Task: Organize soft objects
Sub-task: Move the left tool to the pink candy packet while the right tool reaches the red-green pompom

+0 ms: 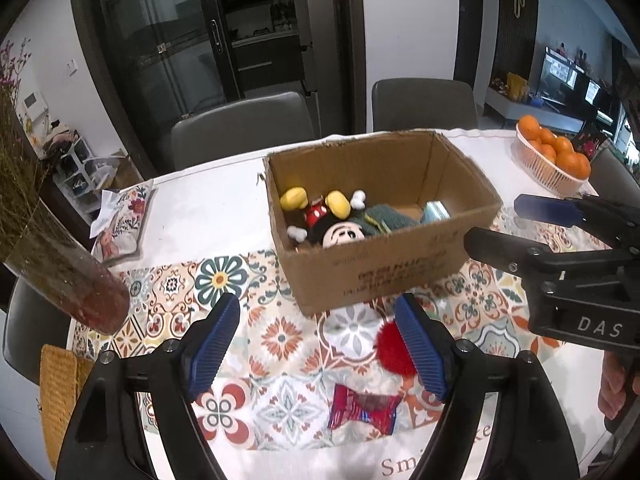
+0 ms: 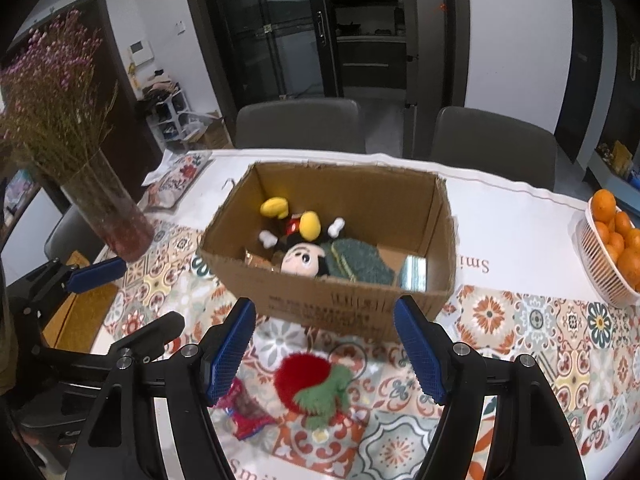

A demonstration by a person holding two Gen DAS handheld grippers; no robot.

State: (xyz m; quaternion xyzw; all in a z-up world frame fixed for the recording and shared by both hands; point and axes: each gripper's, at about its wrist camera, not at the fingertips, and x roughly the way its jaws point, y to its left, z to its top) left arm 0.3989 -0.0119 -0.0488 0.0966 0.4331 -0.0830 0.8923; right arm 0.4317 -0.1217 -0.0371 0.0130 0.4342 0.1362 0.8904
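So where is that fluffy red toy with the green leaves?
The fluffy red strawberry toy lies on the patterned tablecloth, just before the cardboard box, beside a red wrapper.

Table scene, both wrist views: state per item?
cardboard box: open top, upright
mouse plush: in box, lying down
green cloth: in box, beside plush
red fuzzy toy: on tablecloth, outside box
red wrapper: on tablecloth, outside box
left gripper: open, empty
right gripper: open, empty
vase: upright
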